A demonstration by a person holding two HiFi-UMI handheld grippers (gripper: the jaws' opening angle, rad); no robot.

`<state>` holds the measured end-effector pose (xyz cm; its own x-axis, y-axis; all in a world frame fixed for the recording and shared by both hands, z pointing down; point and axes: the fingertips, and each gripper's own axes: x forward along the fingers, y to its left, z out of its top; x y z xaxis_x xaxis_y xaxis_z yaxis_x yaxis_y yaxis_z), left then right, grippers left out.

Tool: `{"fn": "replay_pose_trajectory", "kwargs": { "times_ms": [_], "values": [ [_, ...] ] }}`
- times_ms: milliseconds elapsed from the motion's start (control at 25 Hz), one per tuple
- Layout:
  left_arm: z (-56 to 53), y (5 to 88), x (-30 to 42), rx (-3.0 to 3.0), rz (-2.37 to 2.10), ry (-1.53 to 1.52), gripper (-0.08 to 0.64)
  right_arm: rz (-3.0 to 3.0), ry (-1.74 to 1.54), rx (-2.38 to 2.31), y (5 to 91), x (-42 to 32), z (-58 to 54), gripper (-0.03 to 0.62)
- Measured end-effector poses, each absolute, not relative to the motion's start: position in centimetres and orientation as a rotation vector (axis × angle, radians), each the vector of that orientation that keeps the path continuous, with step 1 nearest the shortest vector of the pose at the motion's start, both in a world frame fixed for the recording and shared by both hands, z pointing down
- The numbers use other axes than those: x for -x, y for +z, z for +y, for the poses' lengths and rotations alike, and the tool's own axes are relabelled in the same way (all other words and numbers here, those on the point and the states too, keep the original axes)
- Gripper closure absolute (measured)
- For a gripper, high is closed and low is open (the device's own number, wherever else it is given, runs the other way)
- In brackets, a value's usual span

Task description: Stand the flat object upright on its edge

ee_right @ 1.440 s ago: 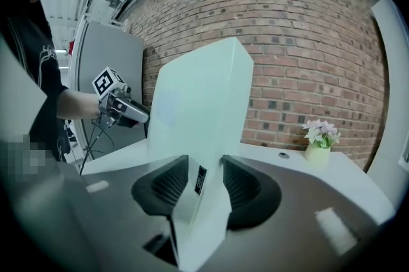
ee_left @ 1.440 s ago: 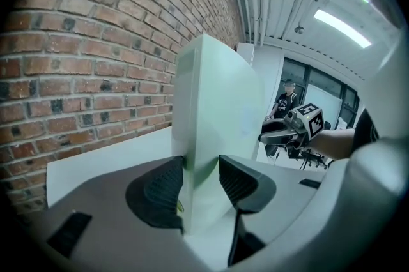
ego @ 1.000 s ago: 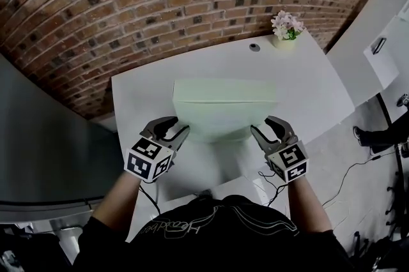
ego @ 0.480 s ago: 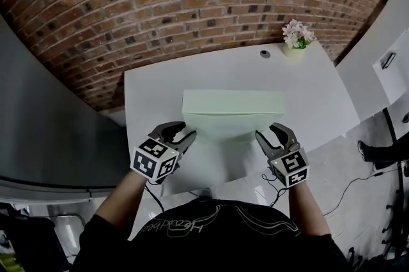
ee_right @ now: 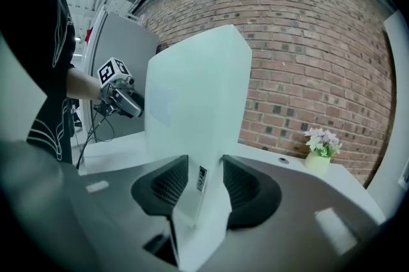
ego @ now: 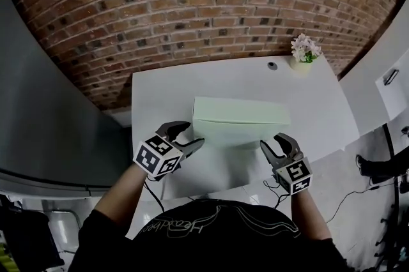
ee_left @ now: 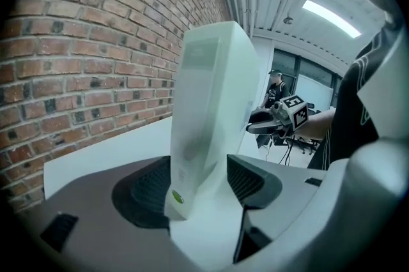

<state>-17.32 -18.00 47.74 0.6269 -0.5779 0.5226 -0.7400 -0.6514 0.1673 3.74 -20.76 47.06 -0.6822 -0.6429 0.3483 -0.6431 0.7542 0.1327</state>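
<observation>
A pale green flat box (ego: 241, 120) stands on its long edge on the white table (ego: 160, 92). My left gripper (ego: 192, 140) is at its left end. In the left gripper view the box (ee_left: 211, 105) lies between the jaws of the left gripper (ee_left: 201, 184), which are opening; a gap shows beside the right pad. My right gripper (ego: 273, 144) is at the box's right end. In the right gripper view both pads of the right gripper (ee_right: 204, 184) press on the box (ee_right: 198, 98).
A small pot of pale flowers (ego: 304, 53) stands at the table's far right corner, with a small round fitting (ego: 273, 65) beside it. A brick wall runs behind the table. Cables hang off the near edge.
The left jaws have spread wider around the box's end. The box still stands between both grippers, and the head view has shifted a little.
</observation>
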Motion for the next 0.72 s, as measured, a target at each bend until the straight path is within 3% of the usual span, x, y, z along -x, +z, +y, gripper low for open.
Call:
{"fn": "replay_pose_trajectory", "kwargs": {
  "times_ms": [160,720],
  "values": [
    [-18.8,47.6,17.6,-2.593,-0.954,0.663,0.255,-2.584,0.001,-1.002,47.0,-3.7,-20.7,0.417],
    [-20.5,47.9,16.2,-2.794,-0.621,0.68,0.255,-2.609,0.059,-1.037,46.9,-3.5,-20.9,0.417]
  ]
}}
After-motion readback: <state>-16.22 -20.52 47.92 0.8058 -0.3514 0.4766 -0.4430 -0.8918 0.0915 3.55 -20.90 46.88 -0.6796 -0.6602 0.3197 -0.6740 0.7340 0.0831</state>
